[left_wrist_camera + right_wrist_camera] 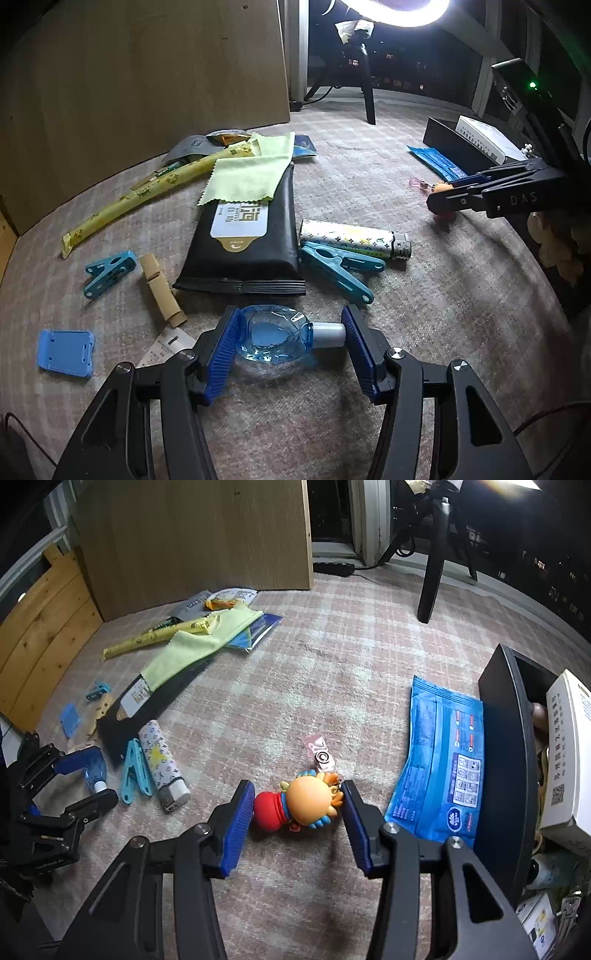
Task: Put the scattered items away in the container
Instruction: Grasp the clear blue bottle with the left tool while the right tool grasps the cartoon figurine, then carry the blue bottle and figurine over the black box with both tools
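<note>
A small clear blue bottle [273,336] with a white cap lies sideways on the carpet, and my left gripper [291,325] is shut on it, one blue pad on its base and the other on its cap. My right gripper [295,797] is shut on a toy figure [306,801] with a red body and orange head, which also lies on the carpet. The black container [502,738] stands at the right, with a white box [569,753] inside. In the right wrist view my left gripper [88,782] shows at the far left with the blue bottle [94,771].
Scattered on the carpet: a black wipes pack [251,236], a yellow-green cloth [247,170], a patterned lighter [354,240], teal clips [336,266], a blue plastic piece [66,352], a blue wipes pack [439,760] against the container, and a pink tag [319,753]. A wooden panel [147,74] stands behind.
</note>
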Available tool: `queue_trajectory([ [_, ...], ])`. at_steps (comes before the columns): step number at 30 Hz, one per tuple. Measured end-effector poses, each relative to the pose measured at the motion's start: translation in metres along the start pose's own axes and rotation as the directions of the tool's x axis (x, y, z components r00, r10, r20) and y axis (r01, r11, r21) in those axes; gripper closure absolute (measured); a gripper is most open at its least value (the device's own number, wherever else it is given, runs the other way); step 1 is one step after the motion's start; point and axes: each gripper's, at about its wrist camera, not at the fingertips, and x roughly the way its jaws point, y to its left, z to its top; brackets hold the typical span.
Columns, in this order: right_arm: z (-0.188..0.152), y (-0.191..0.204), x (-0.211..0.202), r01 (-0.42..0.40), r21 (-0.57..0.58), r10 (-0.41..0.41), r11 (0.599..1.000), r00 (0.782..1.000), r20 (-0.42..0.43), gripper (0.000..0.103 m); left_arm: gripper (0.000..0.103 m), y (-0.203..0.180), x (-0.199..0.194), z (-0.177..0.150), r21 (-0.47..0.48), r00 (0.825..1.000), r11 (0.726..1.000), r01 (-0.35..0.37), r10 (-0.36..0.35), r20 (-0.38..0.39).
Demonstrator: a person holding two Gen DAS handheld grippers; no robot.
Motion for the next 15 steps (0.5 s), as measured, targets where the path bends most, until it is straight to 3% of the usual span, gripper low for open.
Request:
queue_trajectory([
  [15, -0.001, -0.007, -0.039, -0.036, 0.055, 0.031, 0.998, 0.996, 0.083, 0.057, 0.049, -0.003, -0.039, 0.022, -0.038, 0.996, 0.999, 0.006, -0.002, 0.094],
])
